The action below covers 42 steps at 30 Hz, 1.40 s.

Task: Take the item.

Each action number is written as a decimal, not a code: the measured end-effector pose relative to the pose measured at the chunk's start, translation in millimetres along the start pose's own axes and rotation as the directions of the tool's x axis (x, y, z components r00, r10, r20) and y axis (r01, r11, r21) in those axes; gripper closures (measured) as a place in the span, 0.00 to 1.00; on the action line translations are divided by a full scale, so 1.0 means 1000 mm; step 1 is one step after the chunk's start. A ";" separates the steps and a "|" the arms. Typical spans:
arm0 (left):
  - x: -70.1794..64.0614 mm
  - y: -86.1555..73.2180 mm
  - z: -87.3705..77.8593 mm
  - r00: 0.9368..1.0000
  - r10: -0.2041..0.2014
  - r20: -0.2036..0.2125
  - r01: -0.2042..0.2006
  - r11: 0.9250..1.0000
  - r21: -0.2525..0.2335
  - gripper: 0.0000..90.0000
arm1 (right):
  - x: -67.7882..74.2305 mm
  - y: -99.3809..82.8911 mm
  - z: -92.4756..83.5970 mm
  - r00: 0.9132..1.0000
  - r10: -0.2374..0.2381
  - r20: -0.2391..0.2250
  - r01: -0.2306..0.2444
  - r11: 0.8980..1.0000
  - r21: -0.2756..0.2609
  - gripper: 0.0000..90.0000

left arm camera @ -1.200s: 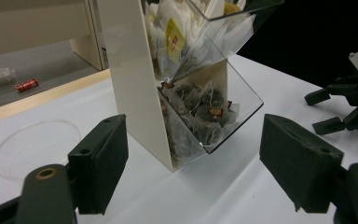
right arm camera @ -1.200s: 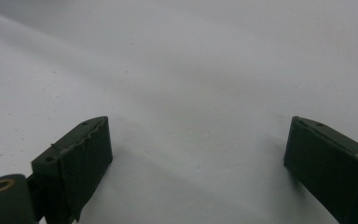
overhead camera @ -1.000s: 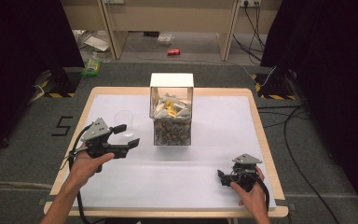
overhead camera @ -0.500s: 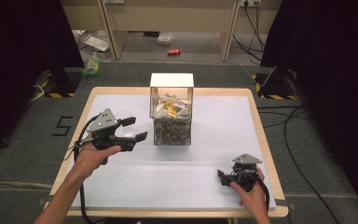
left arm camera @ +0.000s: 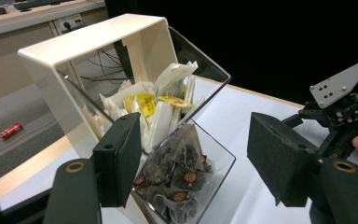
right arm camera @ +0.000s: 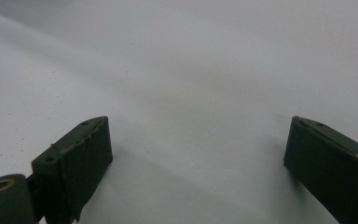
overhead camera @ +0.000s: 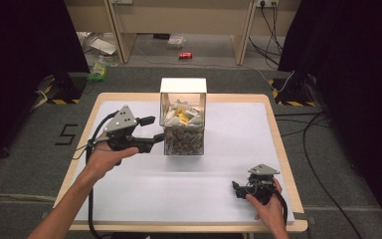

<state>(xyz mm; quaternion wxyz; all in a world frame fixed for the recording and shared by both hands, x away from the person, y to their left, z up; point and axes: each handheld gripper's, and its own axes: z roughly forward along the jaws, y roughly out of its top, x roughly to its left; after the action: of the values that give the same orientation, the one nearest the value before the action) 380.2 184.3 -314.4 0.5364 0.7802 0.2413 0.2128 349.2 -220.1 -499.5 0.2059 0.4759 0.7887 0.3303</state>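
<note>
Two hand-held grippers on a white-topped table, with a clear box of tea bags standing between them.

At the left, a person's left hand (overhead camera: 110,157) holds the left gripper (overhead camera: 155,129) raised above the table (overhead camera: 238,129), pointing toward the box (overhead camera: 183,117) and just beside its left wall. Its jaws have just been closing yet stand apart, with nothing pressed between them; the left gripper view shows the box beyond the gap. The box sits near the table's middle, toward the far edge, white lid on top, paper tea sachets (left arm camera: 156,105) above and pyramid bags (left arm camera: 179,175) below. At the right, near the front edge and well apart from the box, the right gripper (overhead camera: 238,189) rests low on the table, jaws wide apart over bare surface.
</note>
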 end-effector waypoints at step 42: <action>0.010 0.041 0.084 0.998 0.059 -0.007 -0.058 0.992 0.115 0.58 | 0.000 0.000 0.000 1.000 0.000 0.000 0.000 1.000 0.000 0.09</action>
<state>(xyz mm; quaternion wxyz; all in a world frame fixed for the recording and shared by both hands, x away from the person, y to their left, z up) 443.9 116.3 -303.4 0.4828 0.8155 0.2329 0.2181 349.1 -220.1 -499.5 0.2058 0.4760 0.7886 0.3304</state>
